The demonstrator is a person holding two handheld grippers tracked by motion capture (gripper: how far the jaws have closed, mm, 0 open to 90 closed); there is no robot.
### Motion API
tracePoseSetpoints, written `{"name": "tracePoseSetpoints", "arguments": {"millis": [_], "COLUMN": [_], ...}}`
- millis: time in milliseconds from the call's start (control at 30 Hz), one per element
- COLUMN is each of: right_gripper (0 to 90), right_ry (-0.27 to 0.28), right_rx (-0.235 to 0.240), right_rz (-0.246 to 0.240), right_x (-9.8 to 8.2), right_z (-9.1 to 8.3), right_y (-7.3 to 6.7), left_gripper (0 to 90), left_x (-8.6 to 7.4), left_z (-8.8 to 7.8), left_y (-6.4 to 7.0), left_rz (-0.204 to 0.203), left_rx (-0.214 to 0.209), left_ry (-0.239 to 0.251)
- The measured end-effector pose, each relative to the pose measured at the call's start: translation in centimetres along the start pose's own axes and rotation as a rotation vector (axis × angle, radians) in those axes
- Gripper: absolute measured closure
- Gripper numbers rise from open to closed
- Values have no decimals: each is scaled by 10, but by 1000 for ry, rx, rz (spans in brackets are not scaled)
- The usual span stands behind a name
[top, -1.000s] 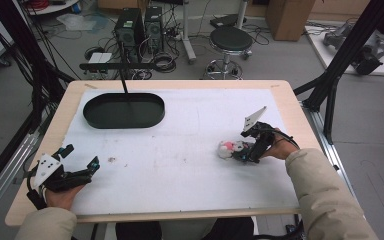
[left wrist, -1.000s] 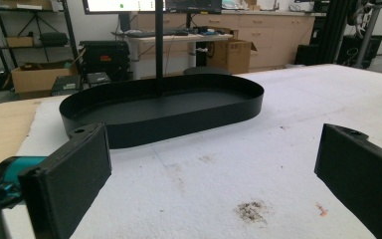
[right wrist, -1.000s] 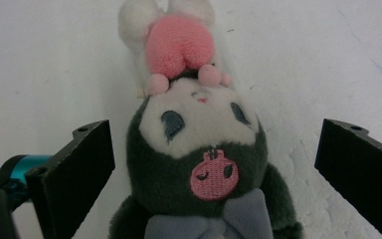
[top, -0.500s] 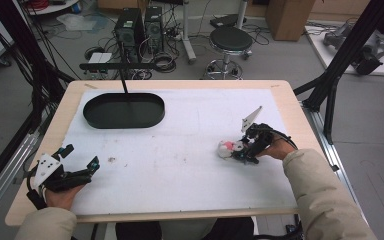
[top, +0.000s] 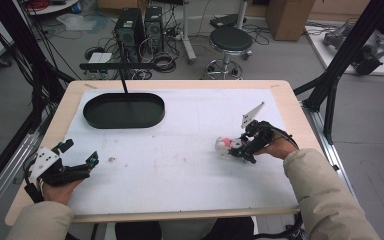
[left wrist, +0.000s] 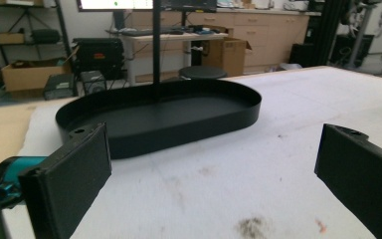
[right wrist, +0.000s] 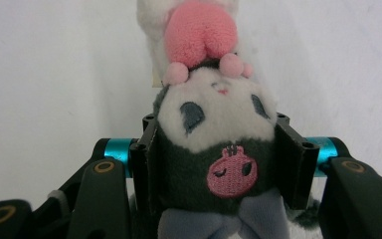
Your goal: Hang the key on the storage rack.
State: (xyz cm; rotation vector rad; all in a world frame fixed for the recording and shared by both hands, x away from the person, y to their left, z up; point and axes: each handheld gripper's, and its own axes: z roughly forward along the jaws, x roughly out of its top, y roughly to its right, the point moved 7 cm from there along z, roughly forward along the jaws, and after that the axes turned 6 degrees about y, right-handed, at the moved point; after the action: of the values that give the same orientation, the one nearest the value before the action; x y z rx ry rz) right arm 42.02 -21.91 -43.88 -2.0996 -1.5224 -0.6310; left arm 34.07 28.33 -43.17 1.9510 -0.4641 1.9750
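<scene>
I read the right gripper [top: 235,148] at the table's 3 o'clock side, its jaws closed narrowly on a small plush toy with a white face, dark grey hood and pink ears [right wrist: 214,139]. In the right gripper view both black pads [right wrist: 146,164] press into the toy's hood from either side, and the toy's pink and white end points away from the camera, toward 12 o'clock in that view. In the high view the toy [top: 223,145] sits at the gripper's tip on the white table cover [top: 190,165]; I cannot tell whether it rests on the cover or is lifted clear.

The left gripper [top: 82,161] lies at the table's 8 o'clock corner, jaws spread wide with nothing between them. In the left gripper view its pads [left wrist: 72,184] frame bare cover marked by a small dark stain [left wrist: 251,226].

A black oval shallow tray [top: 124,110] stands at 11 o'clock, well apart from both grippers, with a thin black vertical pole [top: 125,85] crossing in front of it. Nothing lies between the toy and the tray.

Compared with one second ago, the right gripper and toy have shifted only slightly; the left gripper is unchanged.
</scene>
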Motion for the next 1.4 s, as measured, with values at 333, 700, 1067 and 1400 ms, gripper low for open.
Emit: {"name": "tracePoseSetpoints", "arguments": {"millis": [333, 700, 1067, 1400], "right_gripper": [461, 462, 462, 463], "right_ry": [119, 172, 187, 186], "right_rx": [27, 30, 36, 46], "right_rz": [-111, -151, -197, -203], "right_x": [65, 100, 134, 145], "right_z": [-18, -19, -16, -10], "right_y": [-21, -32, -46, -51], "left_gripper": [17, 17, 17, 17], "left_x": [51, 100, 122, 118], "left_z": [43, 86, 127, 147], "left_y": [25, 57, 100, 140], "left_rz": [63, 119, 149, 178], "left_rx": [-272, -493, -674, -798], "left_ry": [-91, -154, -247, -317]}}
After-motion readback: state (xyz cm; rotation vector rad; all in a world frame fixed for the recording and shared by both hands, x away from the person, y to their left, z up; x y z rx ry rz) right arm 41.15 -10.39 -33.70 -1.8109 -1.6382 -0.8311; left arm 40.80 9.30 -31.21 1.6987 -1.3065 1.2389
